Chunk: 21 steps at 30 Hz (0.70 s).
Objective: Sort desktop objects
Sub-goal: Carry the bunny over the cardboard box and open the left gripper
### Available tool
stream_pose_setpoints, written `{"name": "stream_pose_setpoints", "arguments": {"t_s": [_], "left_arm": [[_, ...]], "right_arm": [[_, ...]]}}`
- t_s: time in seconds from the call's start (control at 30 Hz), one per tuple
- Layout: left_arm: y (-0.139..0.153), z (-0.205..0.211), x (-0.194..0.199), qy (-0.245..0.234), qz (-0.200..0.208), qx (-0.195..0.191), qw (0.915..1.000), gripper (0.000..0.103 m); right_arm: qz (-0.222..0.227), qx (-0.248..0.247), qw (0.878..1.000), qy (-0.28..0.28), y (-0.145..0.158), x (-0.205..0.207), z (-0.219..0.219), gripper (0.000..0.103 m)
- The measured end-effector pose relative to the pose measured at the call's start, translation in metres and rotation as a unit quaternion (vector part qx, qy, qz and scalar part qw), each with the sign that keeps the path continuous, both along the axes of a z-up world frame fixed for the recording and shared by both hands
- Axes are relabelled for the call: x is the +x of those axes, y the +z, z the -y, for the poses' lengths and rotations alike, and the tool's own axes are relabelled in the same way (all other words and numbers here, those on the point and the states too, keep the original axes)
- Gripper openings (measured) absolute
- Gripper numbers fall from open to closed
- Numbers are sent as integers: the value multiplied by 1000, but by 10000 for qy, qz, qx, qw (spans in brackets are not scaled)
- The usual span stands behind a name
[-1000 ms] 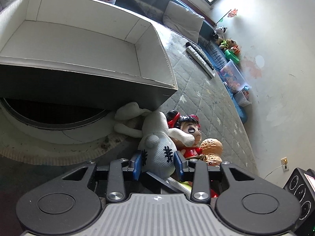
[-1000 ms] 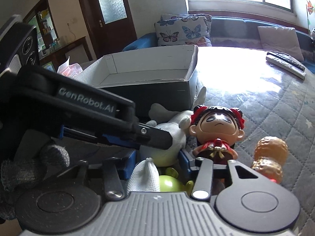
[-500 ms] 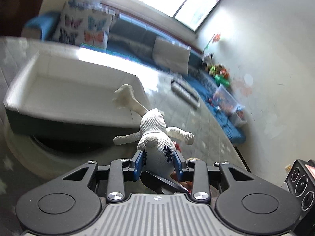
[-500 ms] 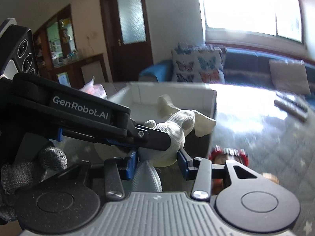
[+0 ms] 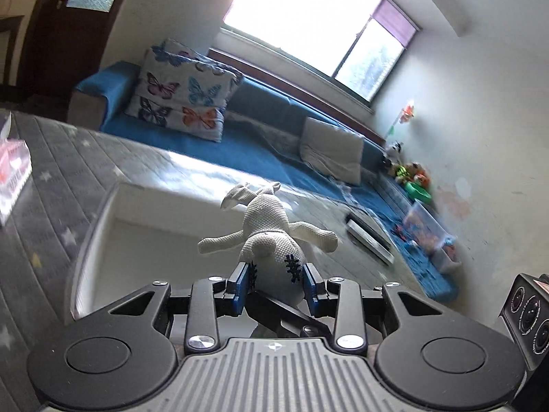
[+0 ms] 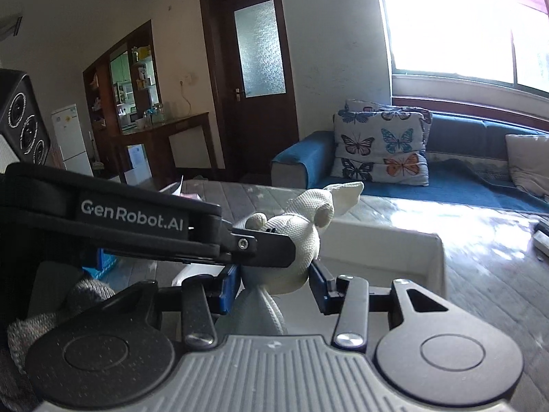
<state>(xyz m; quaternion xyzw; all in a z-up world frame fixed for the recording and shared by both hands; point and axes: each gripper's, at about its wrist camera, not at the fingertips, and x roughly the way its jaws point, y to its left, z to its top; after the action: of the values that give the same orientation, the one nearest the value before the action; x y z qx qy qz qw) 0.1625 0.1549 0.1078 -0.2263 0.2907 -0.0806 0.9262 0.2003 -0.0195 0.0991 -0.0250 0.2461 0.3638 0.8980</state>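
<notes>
A white knitted rabbit toy (image 5: 271, 240) with dark stitch marks is held in the air above the open white box (image 5: 144, 206). My left gripper (image 5: 274, 283) is shut on its body. My right gripper (image 6: 274, 283) is also shut on the rabbit (image 6: 302, 237), from another side, with a limp part of the toy hanging between its fingers. The left gripper's arm crosses the right wrist view at the left. The white box (image 6: 394, 243) lies just beyond and below the toy.
The box stands on a grey quilted table top (image 5: 51, 178). A tissue pack (image 5: 10, 175) lies at the left edge. Remote controls (image 5: 369, 237) lie at the right. A blue sofa (image 5: 274, 110) with a butterfly cushion (image 6: 381, 147) is behind.
Both grippers have lifted the rabbit up off the table, away from the doll and the peanut toy, and it now hangs over the box.
</notes>
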Motion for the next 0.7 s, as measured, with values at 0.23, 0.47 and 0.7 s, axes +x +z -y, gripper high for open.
{"name": "stream_pose_setpoints", "arguments": {"t_s": [0.23,0.47,0.7], "left_arm": [[-28,-33,43,261,-355,-147,9989,38],[-49,-32,45,161,-397,-259,9987,41],[-50,-39,41,637,-372,109,9972,40]], "right_arm": [[-379,-139,9991,-98,-19,51,-38,48],[-160,-605,9978,-200,-34,42,-42,55],[-256,-654,9974,-178,-44,36,-45,58]]}}
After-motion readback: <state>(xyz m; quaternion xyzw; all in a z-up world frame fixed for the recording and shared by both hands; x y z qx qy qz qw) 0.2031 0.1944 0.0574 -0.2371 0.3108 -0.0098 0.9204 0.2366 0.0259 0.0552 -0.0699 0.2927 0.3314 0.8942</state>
